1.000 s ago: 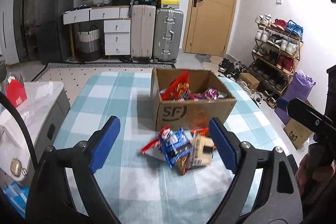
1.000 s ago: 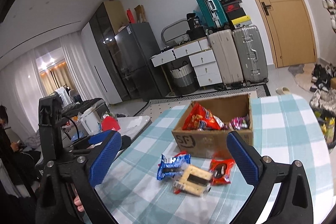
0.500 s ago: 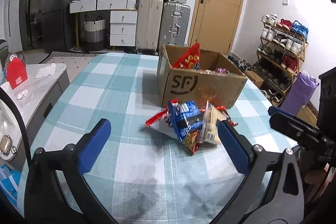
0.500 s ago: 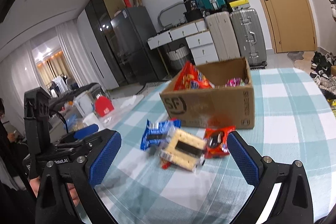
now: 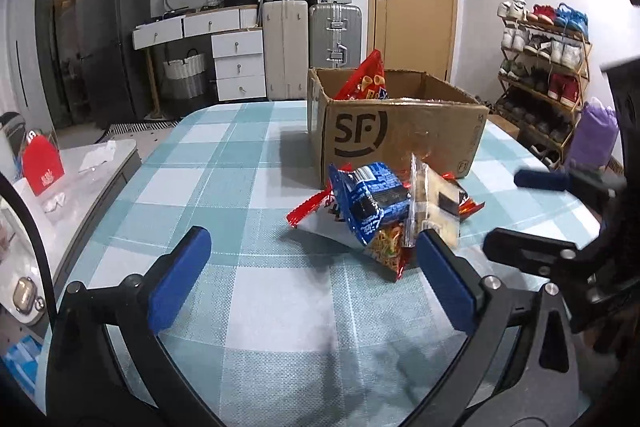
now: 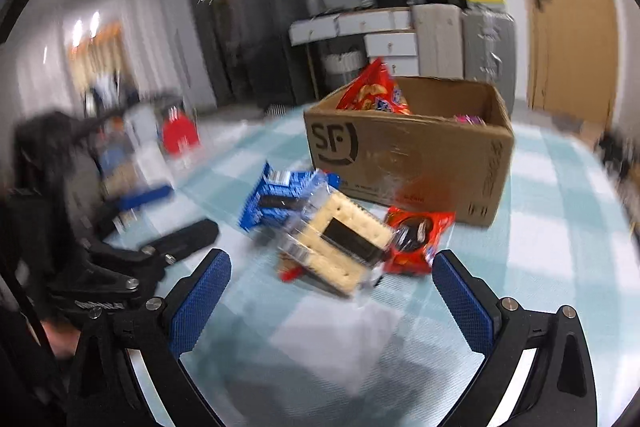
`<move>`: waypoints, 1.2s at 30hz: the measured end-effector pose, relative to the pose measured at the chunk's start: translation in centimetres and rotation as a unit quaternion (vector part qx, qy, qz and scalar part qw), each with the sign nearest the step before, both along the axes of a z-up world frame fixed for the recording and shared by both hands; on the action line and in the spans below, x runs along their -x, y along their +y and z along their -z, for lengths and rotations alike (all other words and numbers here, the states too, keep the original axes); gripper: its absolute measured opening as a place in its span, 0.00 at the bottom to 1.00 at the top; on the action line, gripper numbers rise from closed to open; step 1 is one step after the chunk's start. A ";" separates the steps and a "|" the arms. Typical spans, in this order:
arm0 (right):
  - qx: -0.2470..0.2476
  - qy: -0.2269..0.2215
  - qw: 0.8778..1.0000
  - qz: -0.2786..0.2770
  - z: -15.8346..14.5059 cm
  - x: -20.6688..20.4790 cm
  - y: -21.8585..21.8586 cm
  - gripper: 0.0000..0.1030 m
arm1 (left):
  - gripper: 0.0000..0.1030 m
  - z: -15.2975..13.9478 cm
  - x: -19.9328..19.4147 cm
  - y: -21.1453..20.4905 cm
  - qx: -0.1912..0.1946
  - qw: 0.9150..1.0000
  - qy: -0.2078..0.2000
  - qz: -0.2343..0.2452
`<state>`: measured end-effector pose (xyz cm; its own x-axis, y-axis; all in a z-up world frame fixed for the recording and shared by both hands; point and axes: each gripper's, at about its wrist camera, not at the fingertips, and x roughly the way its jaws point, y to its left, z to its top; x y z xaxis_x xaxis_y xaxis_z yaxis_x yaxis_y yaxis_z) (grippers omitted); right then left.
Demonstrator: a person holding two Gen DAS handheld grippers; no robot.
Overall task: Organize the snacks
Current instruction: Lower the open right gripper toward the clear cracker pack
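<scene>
A small pile of snacks lies on the checked tablecloth [image 5: 248, 163] in front of an open cardboard box [image 5: 400, 135]. In it are a blue packet [image 5: 368, 203], a clear cracker packet [image 5: 434, 211] and a red packet [image 6: 416, 239]. The box [image 6: 408, 159] holds a red chip bag [image 5: 366, 83] and other packets. My left gripper [image 5: 312, 267] is open, low over the cloth, just short of the pile. My right gripper [image 6: 332, 291] is open too, with the cracker packet [image 6: 344, 243] just beyond its pads. Nothing is held.
A grey side table [image 5: 100, 163] with a red carton [image 5: 42, 163] stands left of the table. Beyond the far edge are suitcases [image 5: 336, 27], white drawers [image 5: 240, 63] and a door. A shoe rack [image 5: 540, 67] and purple bag [image 5: 592, 135] are at the right.
Both grippers have sunk toward the table and closer to the snack pile. The left jaws have spread wider. The right view has rolled and is blurred now.
</scene>
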<state>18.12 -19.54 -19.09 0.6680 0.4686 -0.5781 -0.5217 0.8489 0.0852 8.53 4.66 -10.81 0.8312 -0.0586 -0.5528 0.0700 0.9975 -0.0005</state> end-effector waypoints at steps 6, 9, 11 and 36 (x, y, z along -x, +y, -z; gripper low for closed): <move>0.104 -0.018 0.993 -0.050 1.1 -2.1 2.6 1.00 | 0.99 0.8 -0.9 1.2 0.028 0.999 0.024 -0.010; 0.138 -0.031 0.989 -0.046 1.6 -3.1 3.2 1.00 | 0.99 1.0 -0.9 2.2 0.057 0.998 0.023 -0.010; 0.157 -0.032 0.985 -0.058 2.3 -3.8 3.7 1.00 | 0.99 1.2 -1.1 2.8 0.073 0.997 0.027 -0.011; 0.179 -0.039 0.977 -0.106 4.9 -5.7 6.5 0.64 | 0.99 2.9 -2.5 4.9 0.149 0.987 0.056 0.001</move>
<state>23.81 -13.04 -24.03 0.6263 0.3778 -0.6820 -0.6824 0.6887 -0.2452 11.07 9.59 -13.66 0.7662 -0.2338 -0.5985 0.0542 0.9516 -0.3024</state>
